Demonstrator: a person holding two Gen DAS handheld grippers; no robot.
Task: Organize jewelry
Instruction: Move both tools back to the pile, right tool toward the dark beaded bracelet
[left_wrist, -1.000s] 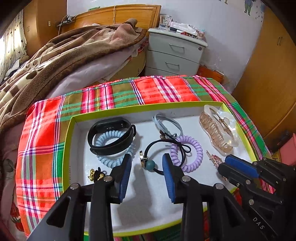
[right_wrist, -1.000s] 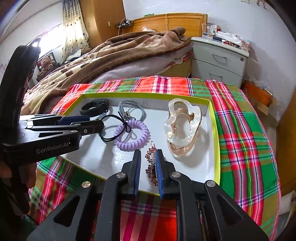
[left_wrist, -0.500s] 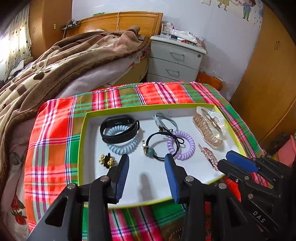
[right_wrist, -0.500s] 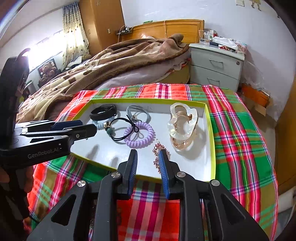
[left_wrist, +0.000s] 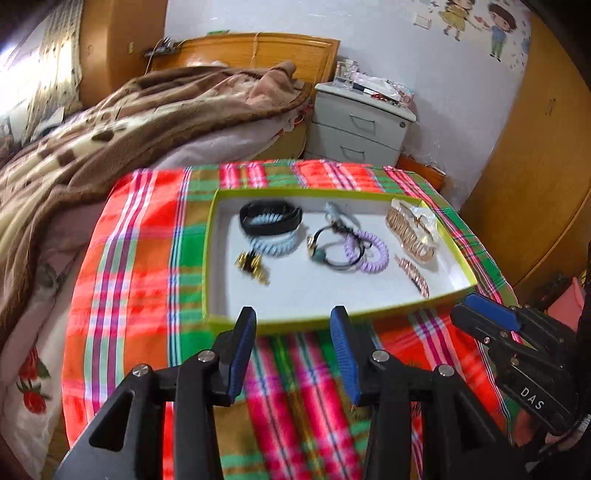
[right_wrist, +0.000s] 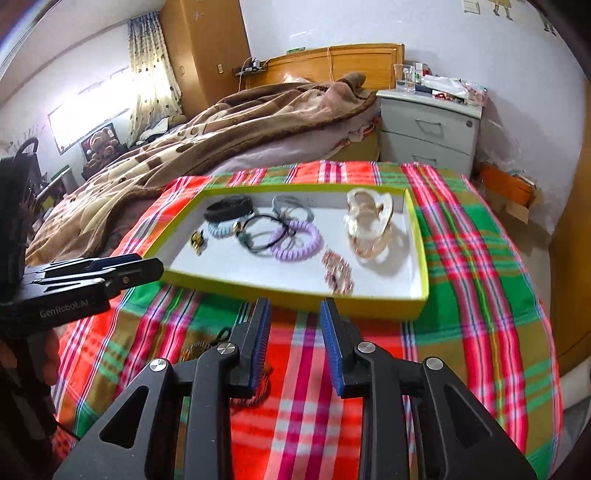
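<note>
Shallow white tray with yellow-green rim (left_wrist: 458, 258) sits on the counter under a red-green plaid cloth (left_wrist: 125, 266); most jewelry already inside it; black wristband (left_wrist: 271, 218) far left, lying over the pale blue spiral hair tie (left_wrist: 274, 246); small gold-and-black clip (left_wrist: 252, 264) just nearer; grey loop band (left_wrist: 338, 214) at the back middle; black elastic with teal bead (left_wrist: 334, 254) overlapping the lilac spiral hair tie (left_wrist: 366, 250); rose-gold beaded barrette (right_wrist: 337, 271) near the front right; large clear-and-gold claw hair clip (right_wrist: 369, 225) far right.

Left claw (left_wrist: 293, 354) open, empty, hovering over the cloth just short of the tray's near rim; right claw (right_wrist: 294, 345) also open, empty, same side of the tray.

Not finished, as I judge it: on the cloth below the right claw, outside the tray, lie at least two dark or gold pieces (right_wrist: 201, 352), partly hidden by the fingers, blurred, type unclear; likely these are the remaining items to go in; nothing else loose visible on the cloth; tray contents bunch and overlap at left-centre, so some spacing may also be left.
</note>
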